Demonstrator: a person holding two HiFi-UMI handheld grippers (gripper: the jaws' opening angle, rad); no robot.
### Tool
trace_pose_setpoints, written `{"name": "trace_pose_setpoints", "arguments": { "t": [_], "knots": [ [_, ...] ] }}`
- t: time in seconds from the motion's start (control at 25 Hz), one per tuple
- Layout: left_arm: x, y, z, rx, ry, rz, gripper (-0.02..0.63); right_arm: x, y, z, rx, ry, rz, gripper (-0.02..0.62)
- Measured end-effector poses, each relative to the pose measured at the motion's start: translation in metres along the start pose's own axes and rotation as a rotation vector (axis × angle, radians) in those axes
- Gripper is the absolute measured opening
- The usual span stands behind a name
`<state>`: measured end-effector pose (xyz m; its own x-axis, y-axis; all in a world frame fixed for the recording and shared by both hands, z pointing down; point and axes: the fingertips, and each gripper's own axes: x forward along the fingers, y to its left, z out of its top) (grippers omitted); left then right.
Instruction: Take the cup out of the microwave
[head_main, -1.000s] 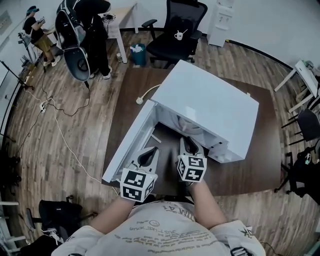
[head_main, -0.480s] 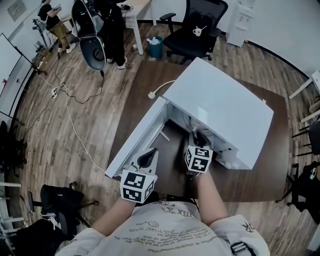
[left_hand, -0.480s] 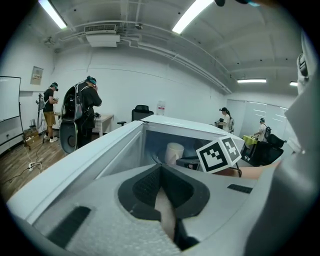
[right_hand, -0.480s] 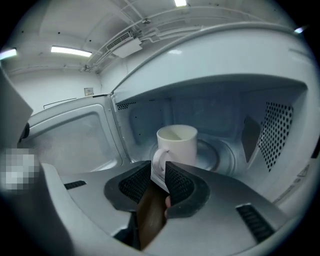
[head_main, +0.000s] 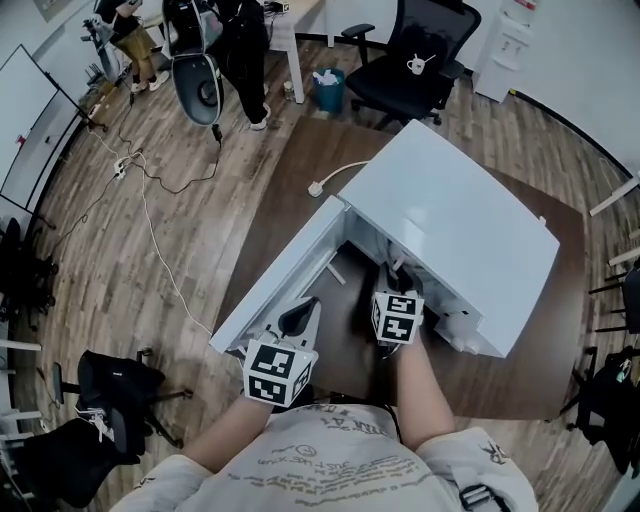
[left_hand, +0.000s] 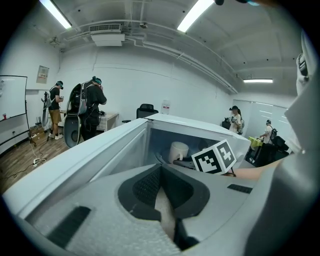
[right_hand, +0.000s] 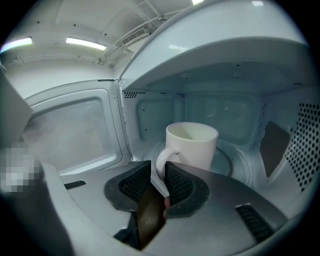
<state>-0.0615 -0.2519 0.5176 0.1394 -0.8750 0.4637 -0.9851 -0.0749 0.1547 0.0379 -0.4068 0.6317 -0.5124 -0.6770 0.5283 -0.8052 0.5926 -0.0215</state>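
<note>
Your right claw (right_hand: 157, 174) reaches into the open microwave (head_main: 450, 225) and is clenched on the handle of the white cup (right_hand: 194, 144), one pad on each side of the loop. The cup stands upright on the glass turntable (right_hand: 239, 162) inside the cavity. Your left claw (left_hand: 161, 175) hangs outside, beside the swung-open door (head_main: 280, 275), pads pressed together with nothing between them. The microwave sits on the dark desk (head_main: 290, 195).

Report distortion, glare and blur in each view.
Head view: fisheye bows the floor, microwave evenly lit. Left gripper view: ceiling lights blow out, left tongs soft up close. Right gripper view: cup sharp, corners black.
</note>
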Motion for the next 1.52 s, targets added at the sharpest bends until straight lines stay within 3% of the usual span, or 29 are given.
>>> {"name": "trace_pose_setpoints", "arguments": {
  "t": [0.32,0.56,1.16,1.52],
  "knots": [
    [0.0,0.002,-0.001,0.007,0.009,0.017,0.014,0.017,0.0,0.0,-0.031,-0.007,-0.033,0.063],
    [0.0,0.006,0.0,0.003,0.001,0.018,0.014,0.011,0.005,0.016,-0.203,-0.062,-0.118,0.044],
    [-0.003,0.003,0.008,0.035,-0.025,-0.058,0.014,-0.024,0.035,0.012,-0.242,-0.104,-0.136,0.038],
    [-0.009,0.0,0.015,0.054,-0.054,-0.145,0.014,-0.061,0.053,0.007,-0.177,-0.108,-0.168,0.038]
  ]
}}
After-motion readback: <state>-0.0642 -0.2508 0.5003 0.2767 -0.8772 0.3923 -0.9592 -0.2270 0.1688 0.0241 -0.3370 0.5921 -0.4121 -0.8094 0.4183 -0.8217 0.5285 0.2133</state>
